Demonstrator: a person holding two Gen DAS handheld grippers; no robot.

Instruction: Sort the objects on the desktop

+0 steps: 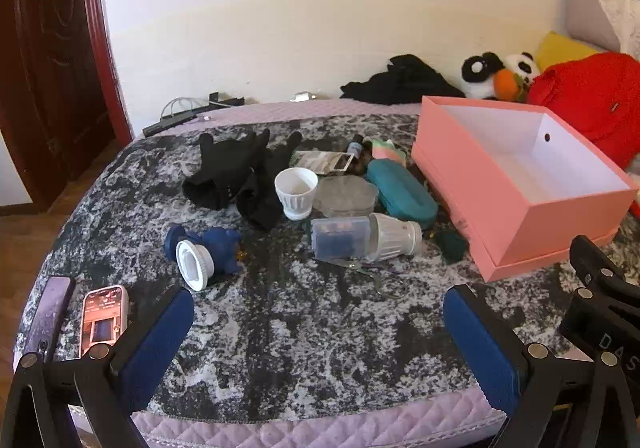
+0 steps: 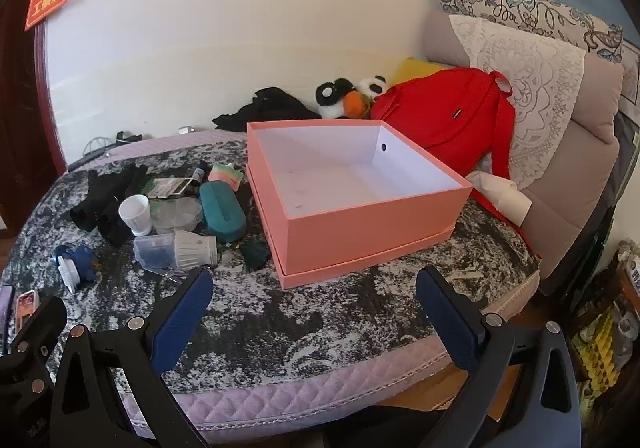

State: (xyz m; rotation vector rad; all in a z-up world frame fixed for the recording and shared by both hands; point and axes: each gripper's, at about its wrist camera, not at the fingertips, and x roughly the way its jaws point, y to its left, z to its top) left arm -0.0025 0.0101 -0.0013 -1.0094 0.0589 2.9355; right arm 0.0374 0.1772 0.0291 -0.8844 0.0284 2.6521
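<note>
Both grippers hang wide open and hold nothing above the near edge of the bed [image 1: 304, 332]. Ahead of the left gripper [image 1: 318, 344] lies the clutter: black gloves [image 1: 236, 172], an upright white cup [image 1: 296, 192], a clear round dish [image 1: 346, 195], a teal case [image 1: 400, 192], a clear small box [image 1: 340, 236] touching a tipped white cup [image 1: 394, 236], and scissors [image 1: 360, 268] nearest. A blue toy [image 1: 216, 244] and a phone [image 1: 103, 318] sit ahead-left. Straight ahead of the right gripper [image 2: 314, 312] stands the open pink box [image 2: 352, 188], with the clutter to its left; a red backpack [image 2: 440, 120] lies beyond
</note>
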